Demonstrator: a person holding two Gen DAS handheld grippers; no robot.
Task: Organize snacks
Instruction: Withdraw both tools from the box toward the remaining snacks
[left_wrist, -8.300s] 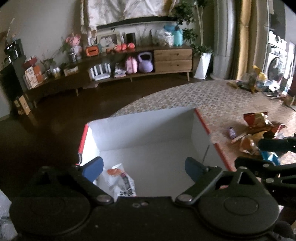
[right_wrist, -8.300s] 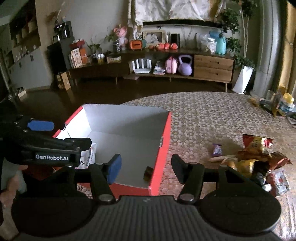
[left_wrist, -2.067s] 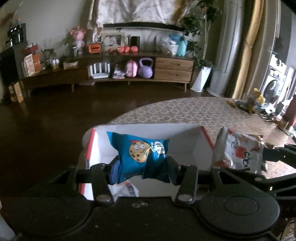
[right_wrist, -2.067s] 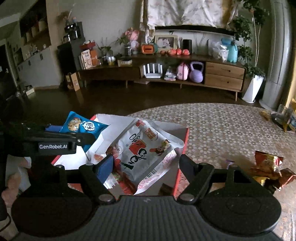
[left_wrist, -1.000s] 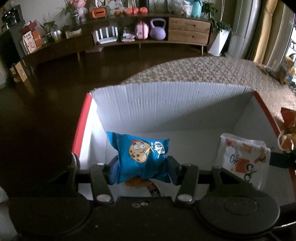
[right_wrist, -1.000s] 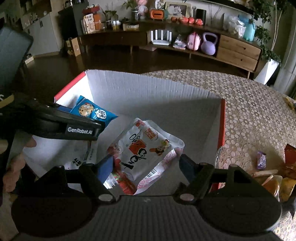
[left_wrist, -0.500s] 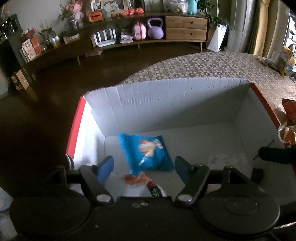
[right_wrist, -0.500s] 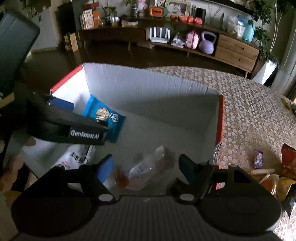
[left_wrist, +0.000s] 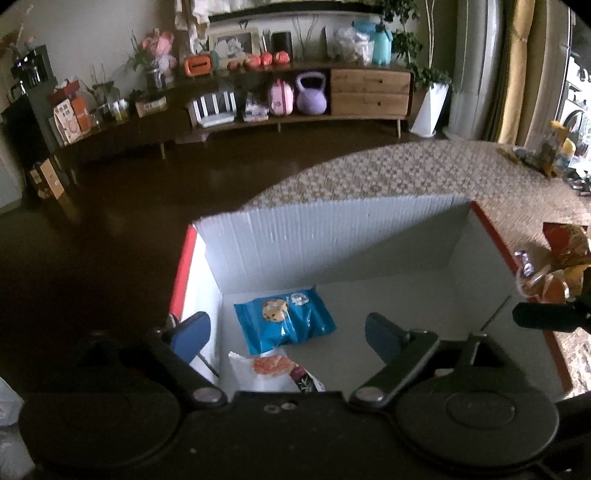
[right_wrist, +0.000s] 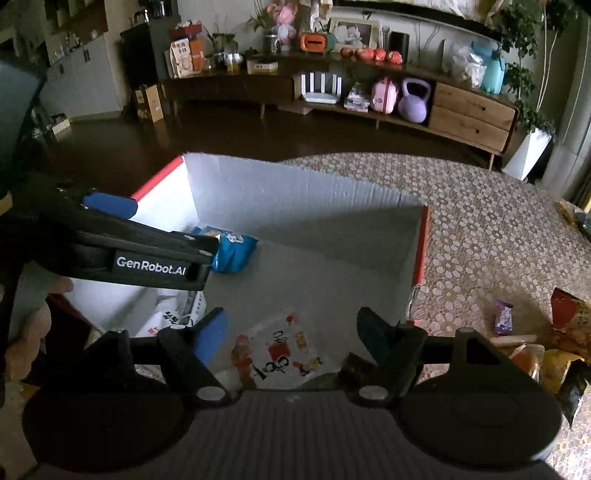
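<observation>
Two grippers poised over one box, neither grasping anything. Left gripper (left_wrist: 286, 332) spread wide, jaws just now opening, blue cookie packet (left_wrist: 284, 323) lying loose on the box floor beyond the blue pads (left_wrist: 192, 334), untouched. Right gripper (right_wrist: 291, 338) likewise released, jaws apart, white noodle-style packet (right_wrist: 280, 354) flat on the floor below, clear of both pads. "GenRobot.AI" in white letters along the left gripper's side, seen from the right wrist view. Large dark characters and red patches on the white packet, not legible. A cartoon cookie face on the blue packet, small print unreadable. A third packet (left_wrist: 273, 374), white with an orange picture, near the left wall. White corrugated box (left_wrist: 332, 236) with red rims, standing at the patterned table (left_wrist: 406, 173) edge, most of its grey floor bare. More snacks (right_wrist: 554, 343) heaped on the table well right of the box, with open tabletop beyond.
</observation>
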